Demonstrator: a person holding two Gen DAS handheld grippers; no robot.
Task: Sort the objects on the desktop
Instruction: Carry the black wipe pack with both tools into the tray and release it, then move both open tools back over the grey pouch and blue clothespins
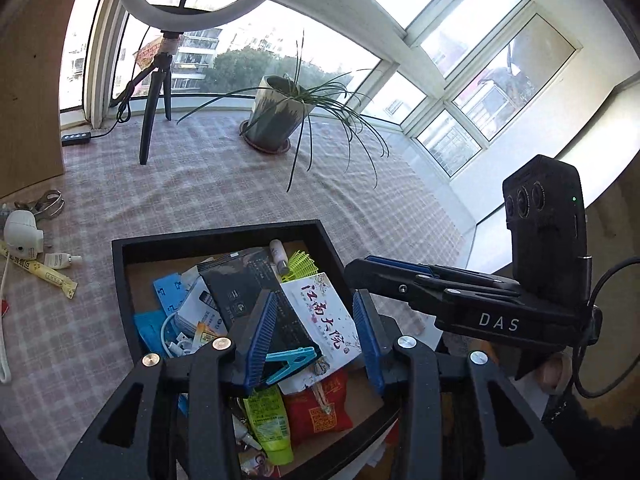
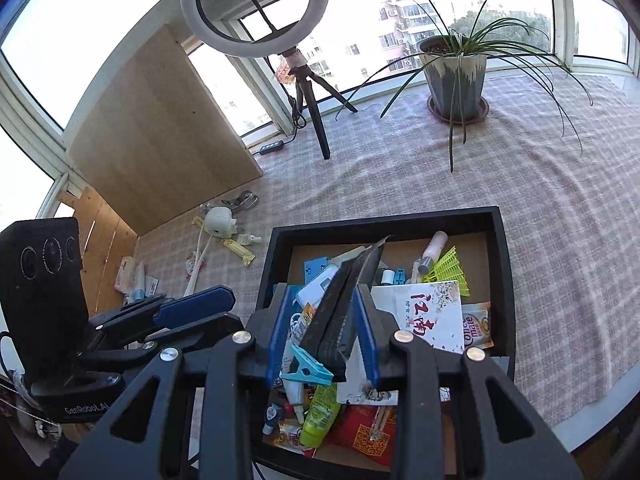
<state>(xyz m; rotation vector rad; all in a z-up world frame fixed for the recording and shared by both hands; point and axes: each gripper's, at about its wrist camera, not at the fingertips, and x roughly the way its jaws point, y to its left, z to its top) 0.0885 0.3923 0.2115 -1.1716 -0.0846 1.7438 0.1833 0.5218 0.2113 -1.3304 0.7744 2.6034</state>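
While the black box (image 2: 340, 316) was pinched upright by the right gripper (image 2: 324, 336) over the heaped black tray (image 2: 505, 280), the left gripper (image 1: 316, 332) was held spread above it. A potted plant (image 2: 456, 76) and ring light (image 2: 256, 8) were set near the checked cloth's (image 2: 440, 176) window edge.

Daylight pours through curved bay windows (image 2: 440, 12) behind the potted plant (image 2: 456, 76); left of it stands a ring light (image 2: 256, 8). A checked cloth (image 2: 540, 208) lies under the plant; a wooden panel (image 2: 160, 132) leans far left.
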